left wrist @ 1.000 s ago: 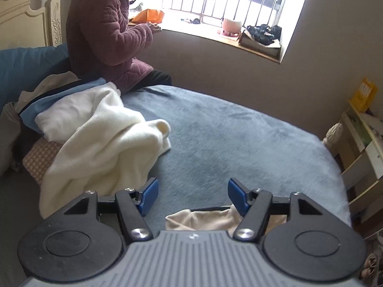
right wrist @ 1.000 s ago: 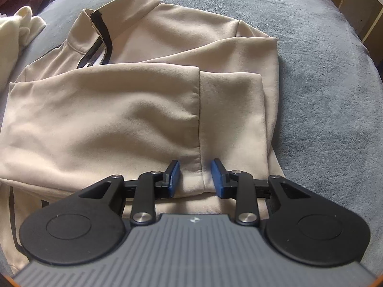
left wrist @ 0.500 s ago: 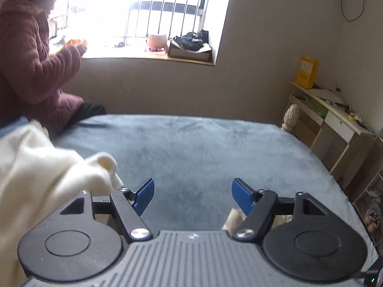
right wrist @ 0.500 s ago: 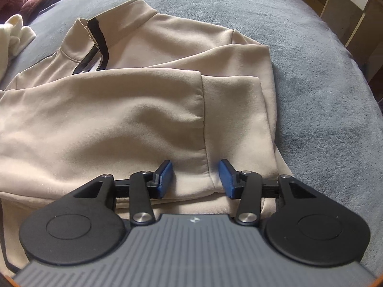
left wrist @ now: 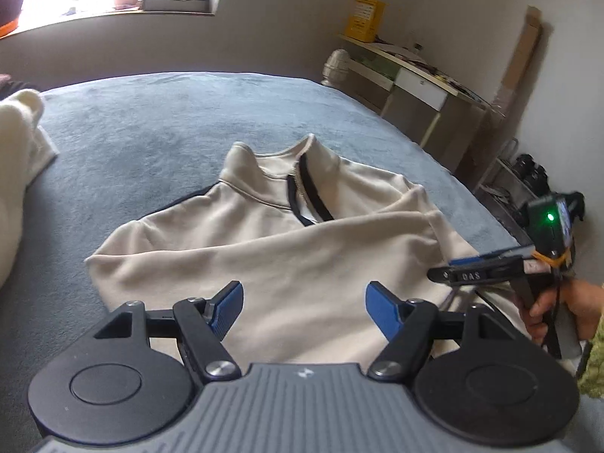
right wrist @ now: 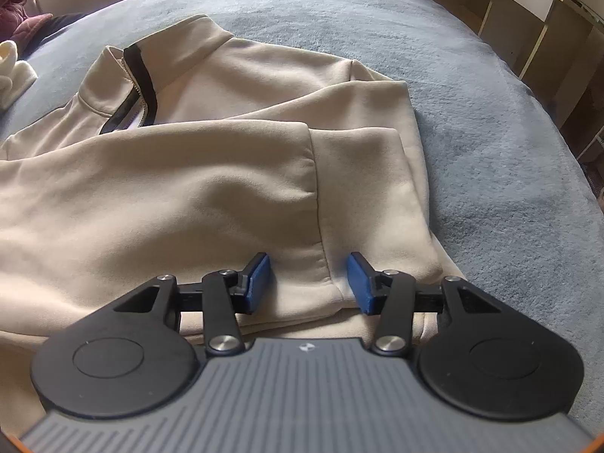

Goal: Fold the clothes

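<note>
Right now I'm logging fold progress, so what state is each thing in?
Beige zip-neck sweatshirt: flat on the bed, sleeves folded across the front, zip partly open.
Left gripper: open, above the sweatshirt.
Right gripper: open, astride the sleeve cuff.
Cream garment: crumpled, unfolded.

Beige zip-collar sweatshirt (right wrist: pixel 211 196) lies flat on the bed, sleeve folded across.
</note>
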Demonstrator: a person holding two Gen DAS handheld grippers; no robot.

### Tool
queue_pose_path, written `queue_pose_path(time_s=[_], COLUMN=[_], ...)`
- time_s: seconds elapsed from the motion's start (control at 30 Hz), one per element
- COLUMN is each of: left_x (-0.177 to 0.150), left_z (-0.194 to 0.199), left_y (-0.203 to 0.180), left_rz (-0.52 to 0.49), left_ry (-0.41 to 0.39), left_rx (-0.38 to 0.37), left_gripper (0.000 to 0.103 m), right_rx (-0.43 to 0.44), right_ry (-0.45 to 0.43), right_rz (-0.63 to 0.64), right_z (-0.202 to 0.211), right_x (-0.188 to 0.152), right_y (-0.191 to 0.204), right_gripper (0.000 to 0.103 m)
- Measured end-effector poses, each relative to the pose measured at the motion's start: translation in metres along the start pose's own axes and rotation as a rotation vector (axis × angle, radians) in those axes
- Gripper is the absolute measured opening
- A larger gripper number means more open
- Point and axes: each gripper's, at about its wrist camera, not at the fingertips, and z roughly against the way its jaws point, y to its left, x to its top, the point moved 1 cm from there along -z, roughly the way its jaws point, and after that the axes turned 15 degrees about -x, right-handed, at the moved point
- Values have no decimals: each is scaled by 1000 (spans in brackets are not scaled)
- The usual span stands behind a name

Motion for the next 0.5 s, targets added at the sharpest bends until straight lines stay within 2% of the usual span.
queue_pose_path(time_s=[0.2,0.37,0.5], left_x=[-20,-29,-17], left_z=[-22,-29,-25], left_y=[-3,2,12], left_rz=[-74,-57,-21], left_ry=[73,62,34], left_rx=[-69,-91,-113], left_gripper=[73,73,73], right_rx=[17,6,-16], right_ry=[-4,0,4], right_rz=[-24,-37,-39], right_z=[-4,-3,-3], right_x=[0,0,0], right_y=[-1,0,3], right_gripper=[48,48,48])
